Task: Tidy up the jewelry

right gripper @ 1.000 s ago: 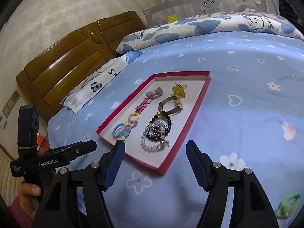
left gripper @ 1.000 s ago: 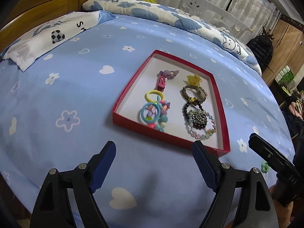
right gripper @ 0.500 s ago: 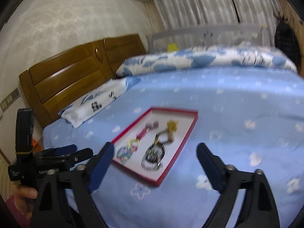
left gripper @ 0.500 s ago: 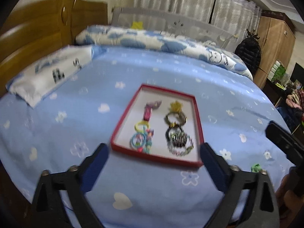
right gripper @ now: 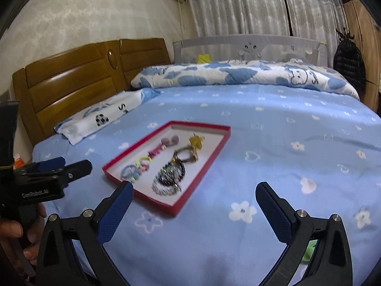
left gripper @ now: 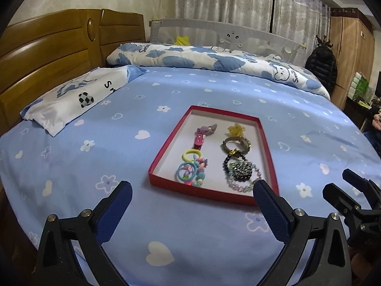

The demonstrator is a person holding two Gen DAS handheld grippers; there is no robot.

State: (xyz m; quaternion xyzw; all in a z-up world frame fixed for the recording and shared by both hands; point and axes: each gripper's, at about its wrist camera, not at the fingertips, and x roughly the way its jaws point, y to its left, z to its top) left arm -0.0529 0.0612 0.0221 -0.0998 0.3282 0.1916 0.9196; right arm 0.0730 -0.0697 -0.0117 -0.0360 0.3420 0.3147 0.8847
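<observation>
Left wrist view: red tray (left gripper: 164,183) already holds hair ties, bracelets and a watch (left gripper: 235,144); both grippers (left gripper: 190,206) (right gripper: 194,202) gape wide and empty, their jaws having just been opening; apparently little remains.

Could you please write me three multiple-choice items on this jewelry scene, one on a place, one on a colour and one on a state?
1. Where does the tray lie?
A. on the blue bedspread
B. on the white pillow
C. on a wooden floor

2. What colour are the tray's walls?
A. green
B. red
C. black

3. How do the jaws of the left gripper and the right gripper stand?
A. both shut on a bracelet
B. one open, one shut
C. both open, nothing between them

Answers:
1 A, since bedspread shows on all sides of the tray.
2 B, as the rim is red in both views.
3 C, as each pair stands wide apart over bare bedspread; they have just been opening.
</observation>
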